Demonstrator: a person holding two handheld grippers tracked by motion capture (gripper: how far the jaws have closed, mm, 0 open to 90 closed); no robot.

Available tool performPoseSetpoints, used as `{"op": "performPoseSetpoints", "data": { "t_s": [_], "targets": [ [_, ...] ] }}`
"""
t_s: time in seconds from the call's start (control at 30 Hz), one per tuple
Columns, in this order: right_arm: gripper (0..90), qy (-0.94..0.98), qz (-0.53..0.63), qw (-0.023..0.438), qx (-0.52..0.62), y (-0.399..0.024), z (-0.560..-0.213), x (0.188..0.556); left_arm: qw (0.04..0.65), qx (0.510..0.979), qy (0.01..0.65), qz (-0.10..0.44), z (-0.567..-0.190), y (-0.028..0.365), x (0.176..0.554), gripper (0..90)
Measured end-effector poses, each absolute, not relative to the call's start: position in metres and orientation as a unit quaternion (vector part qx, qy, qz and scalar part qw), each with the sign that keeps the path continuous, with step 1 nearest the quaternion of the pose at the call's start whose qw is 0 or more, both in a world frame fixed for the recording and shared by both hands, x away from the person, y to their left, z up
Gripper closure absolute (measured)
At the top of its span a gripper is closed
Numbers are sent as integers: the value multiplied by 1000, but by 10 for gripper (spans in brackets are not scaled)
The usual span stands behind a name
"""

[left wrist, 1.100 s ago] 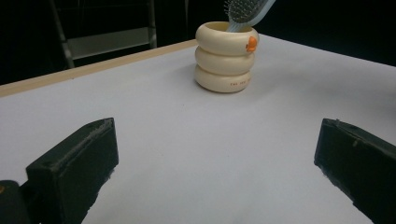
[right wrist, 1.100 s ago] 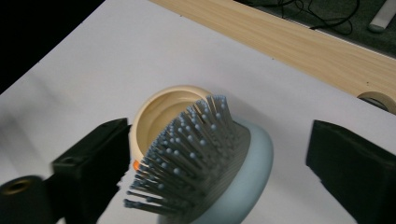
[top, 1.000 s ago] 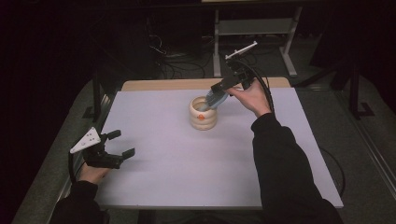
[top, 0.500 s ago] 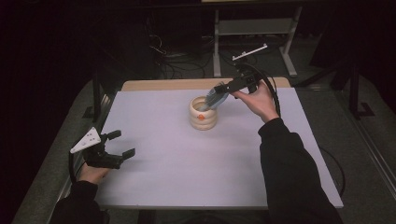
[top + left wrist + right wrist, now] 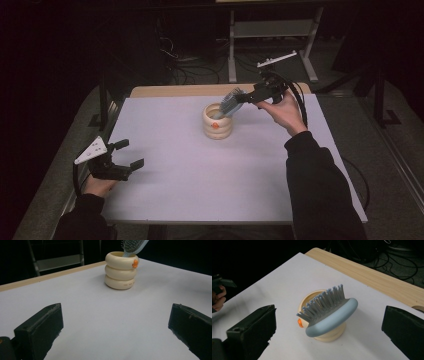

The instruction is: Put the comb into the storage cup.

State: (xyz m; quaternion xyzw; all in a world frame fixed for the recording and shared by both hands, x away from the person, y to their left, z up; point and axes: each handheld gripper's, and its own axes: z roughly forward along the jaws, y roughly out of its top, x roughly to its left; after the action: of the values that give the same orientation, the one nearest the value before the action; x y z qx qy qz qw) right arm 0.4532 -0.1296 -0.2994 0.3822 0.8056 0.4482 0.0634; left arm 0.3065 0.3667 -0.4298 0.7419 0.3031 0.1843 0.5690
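The right claw (image 5: pixel 248 96) has pulled back and up toward the far right since a second ago, and the hairbrush (image 5: pixel 229 103) now stands propped in the cup (image 5: pixel 218 121) instead of being steered toward it. The right arm reaches forward across the desk (image 5: pixel 200 190), its hand (image 5: pixel 286 107) raised above the far edge, the claw pointing left and down at the brush. In the right gripper view the jaws stand wide apart, released, and the blue hairbrush (image 5: pixel 329 312) sits between them but farther off, touching neither; its bristles face up and to the left, and its lower end goes down into the cream cup (image 5: pixel 324 333). Whether the handle tip is still brushing the claw, I cannot tell from above.

Over on the left, the left claw (image 5: pixel 127 154) hovers low near the front left corner of the desk, held by a hand (image 5: pixel 97 186) at the edge, jaws spread open with nothing between them. Its own camera looks across the bare white desk (image 5: pixel 105 322) at the ringed cup (image 5: pixel 121 270), well apart, with the brush head (image 5: pixel 132 245) leaning out over the rim to the right.
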Motion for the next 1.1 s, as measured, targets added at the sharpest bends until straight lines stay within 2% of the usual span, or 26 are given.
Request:
{"op": "performPoseSetpoints", "data": {
  "t_s": [1.1],
  "targets": [
    [0, 806, 464, 102, 352, -165, -310, 418, 563, 745, 308, 182, -433, 367, 307, 0]
  ]
}}
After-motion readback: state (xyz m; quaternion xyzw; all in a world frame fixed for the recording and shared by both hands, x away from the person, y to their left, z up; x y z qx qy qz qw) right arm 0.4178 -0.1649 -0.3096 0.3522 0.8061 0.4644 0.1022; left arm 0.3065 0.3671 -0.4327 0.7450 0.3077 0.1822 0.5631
